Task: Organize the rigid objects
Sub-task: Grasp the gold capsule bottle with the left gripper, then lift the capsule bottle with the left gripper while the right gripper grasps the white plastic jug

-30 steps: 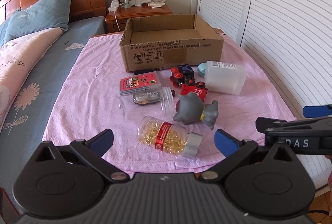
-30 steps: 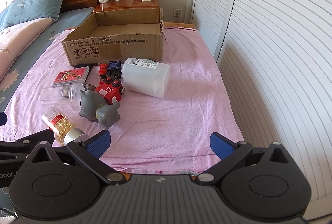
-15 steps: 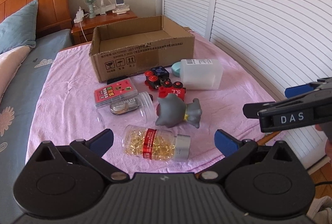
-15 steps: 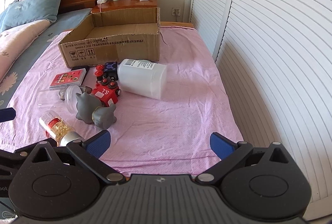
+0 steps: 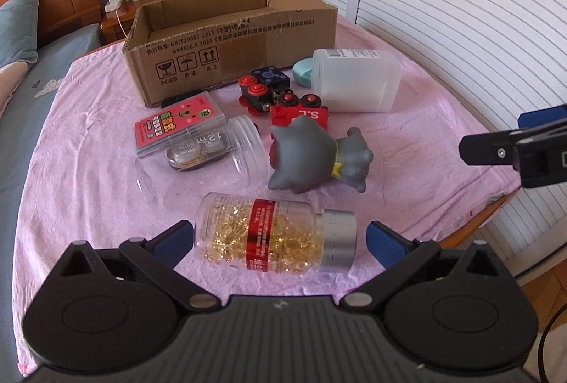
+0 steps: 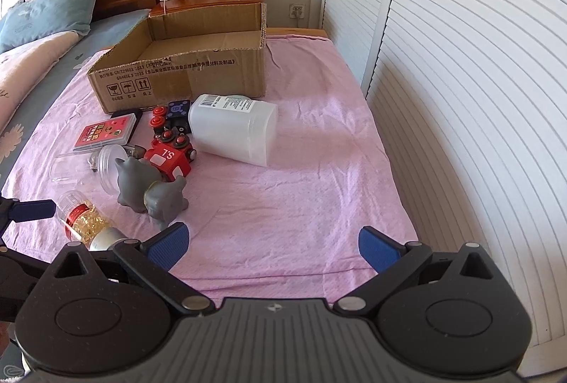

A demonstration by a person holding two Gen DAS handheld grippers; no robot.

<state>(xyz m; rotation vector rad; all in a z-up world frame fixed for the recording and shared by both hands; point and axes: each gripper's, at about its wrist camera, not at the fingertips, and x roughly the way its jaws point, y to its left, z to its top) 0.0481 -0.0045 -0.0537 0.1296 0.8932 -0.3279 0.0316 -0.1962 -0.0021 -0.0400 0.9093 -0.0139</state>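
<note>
- Capsule bottle (image 5: 274, 236) lies on its side on the pink cloth (image 5: 88, 177), at the near edge, with its silver cap to the right; golden capsules fill it and a red label goes around the middle.
- The left gripper (image 5: 280, 239) has its blue fingers wide apart, one at each end of this bottle; I cannot tell if they touch it.
- Just behind the bottle lies a grey toy animal (image 5: 315, 159) on its side, and left of it a clear jar (image 5: 202, 159), also on its side, with small round things inside.
- A pink card case (image 5: 179, 124) lies behind the jar, touching it or nearly so.
- A red toy train (image 5: 301, 112) and a black toy block with red wheels (image 5: 265, 87) are between the grey toy and the cardboard box (image 5: 230, 39).
- The box stands open at the far side of the cloth; its inside looks empty from the right wrist view.
- A white plastic container (image 6: 234, 129) lies on its side to the right of the train, near the box.
- The right gripper (image 6: 273, 246) is also open, fingers far apart, over bare cloth and holding nothing.
</note>
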